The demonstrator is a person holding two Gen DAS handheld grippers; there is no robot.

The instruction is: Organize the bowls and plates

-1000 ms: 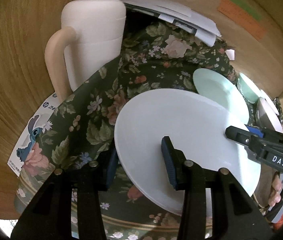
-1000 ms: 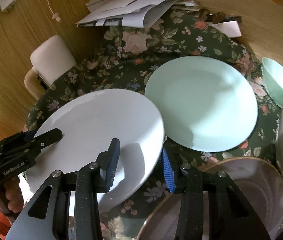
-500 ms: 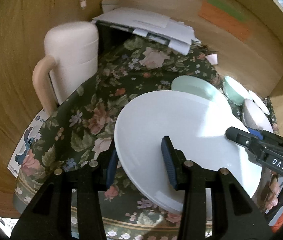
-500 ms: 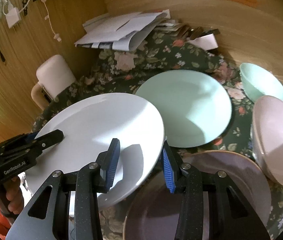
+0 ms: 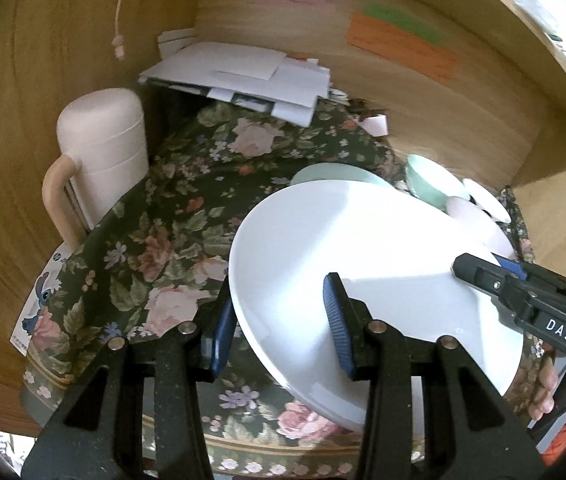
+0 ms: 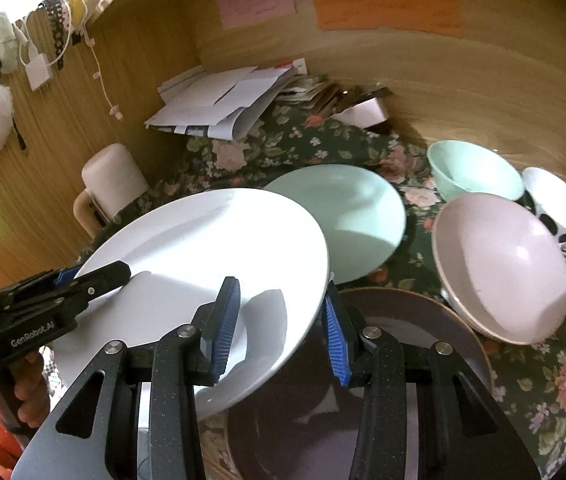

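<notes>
Evidently stiff, glossy and breakable, the white plate hangs tilted above the flowered desk, left gripper and right gripper each clamped with fingers on opposite rims, the surest hold for slippery ware.

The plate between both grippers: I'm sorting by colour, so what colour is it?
The plate is plain white, clearest in the right wrist view.

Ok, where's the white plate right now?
The white plate is held off the floral cloth, its opposite rims clamped by the left gripper and right gripper, partly covering the mint plate in both views.
</notes>
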